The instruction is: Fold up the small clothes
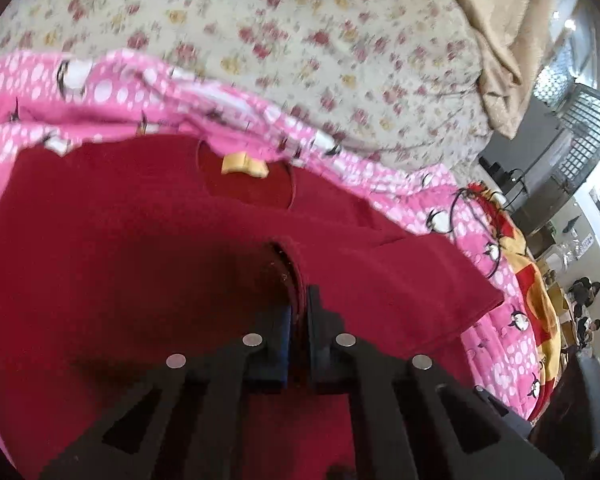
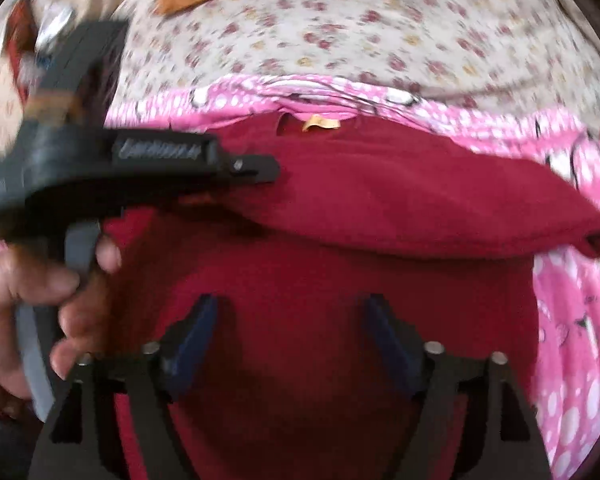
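Cloth is the matter here: a small dark red knitted garment with a round neckline and a yellow label [image 1: 244, 166] lies spread on a pink bedcover printed with white dots and penguins [image 1: 112, 80], which sits over a cream floral bedsheet [image 1: 300, 20]. By my judgement the garment is light, soft and limp, with a slightly fuzzy knit that should not slip from rubber pads; it will sag and crease wherever it is lifted, so a hem, side edge or fold line gives the surest hold, better than the middle of the panel. The left gripper [image 1: 298, 300] has its fingers drawn close together, pinching a raised ridge of the red fabric below the neckline. In the right wrist view the same left gripper's black body reaches in from the side, level over the garment, gripped by a bare left hand [image 2: 40, 292] curled round its handle. The right gripper [image 2: 292, 312] hangs over the garment's lower part with its fingers spread wide, holding nothing. One part of the garment already lies doubled over near the neckline.
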Demonstrator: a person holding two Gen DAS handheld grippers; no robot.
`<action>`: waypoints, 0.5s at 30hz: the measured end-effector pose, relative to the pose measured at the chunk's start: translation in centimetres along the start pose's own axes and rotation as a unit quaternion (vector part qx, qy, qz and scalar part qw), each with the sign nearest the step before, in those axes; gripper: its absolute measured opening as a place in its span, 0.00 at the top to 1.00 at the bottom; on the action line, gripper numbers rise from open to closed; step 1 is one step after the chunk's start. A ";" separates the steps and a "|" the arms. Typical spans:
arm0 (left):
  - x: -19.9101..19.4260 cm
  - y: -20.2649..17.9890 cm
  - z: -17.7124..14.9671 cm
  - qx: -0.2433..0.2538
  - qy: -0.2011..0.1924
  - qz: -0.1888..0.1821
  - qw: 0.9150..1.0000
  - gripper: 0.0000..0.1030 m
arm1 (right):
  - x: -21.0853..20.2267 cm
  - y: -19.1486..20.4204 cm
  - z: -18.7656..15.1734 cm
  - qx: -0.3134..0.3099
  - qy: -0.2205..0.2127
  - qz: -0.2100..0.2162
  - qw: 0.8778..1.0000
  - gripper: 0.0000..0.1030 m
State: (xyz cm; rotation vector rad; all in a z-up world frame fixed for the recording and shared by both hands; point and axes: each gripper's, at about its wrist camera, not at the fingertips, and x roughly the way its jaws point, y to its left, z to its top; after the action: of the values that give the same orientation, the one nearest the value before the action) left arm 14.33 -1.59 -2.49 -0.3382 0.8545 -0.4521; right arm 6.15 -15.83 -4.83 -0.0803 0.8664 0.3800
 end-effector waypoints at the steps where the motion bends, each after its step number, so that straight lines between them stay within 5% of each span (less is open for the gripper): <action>1: -0.9 -0.3 0.3 0.008 -0.016 -0.002 1.000 1.00 | 0.1 0.3 0.0 -0.008 0.001 -0.007 1.000 0.15; 7: -8.3 1.6 3.6 0.006 -0.099 0.012 0.995 1.00 | 0.1 -0.1 -0.1 -0.001 0.000 0.002 1.000 0.14; 9: -10.0 3.5 4.3 0.006 -0.103 0.047 0.994 1.00 | 0.2 0.0 -0.1 -0.004 0.001 0.001 1.000 0.13; 15: -8.8 9.2 3.2 -0.044 -0.062 0.077 0.994 1.00 | 0.3 0.1 -0.2 -0.006 0.002 0.000 1.000 0.11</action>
State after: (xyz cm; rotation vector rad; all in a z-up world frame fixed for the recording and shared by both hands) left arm 14.05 11.10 0.91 -0.3747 0.7754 -0.2472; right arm 6.16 -15.66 -5.15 -0.0924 0.8683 0.3861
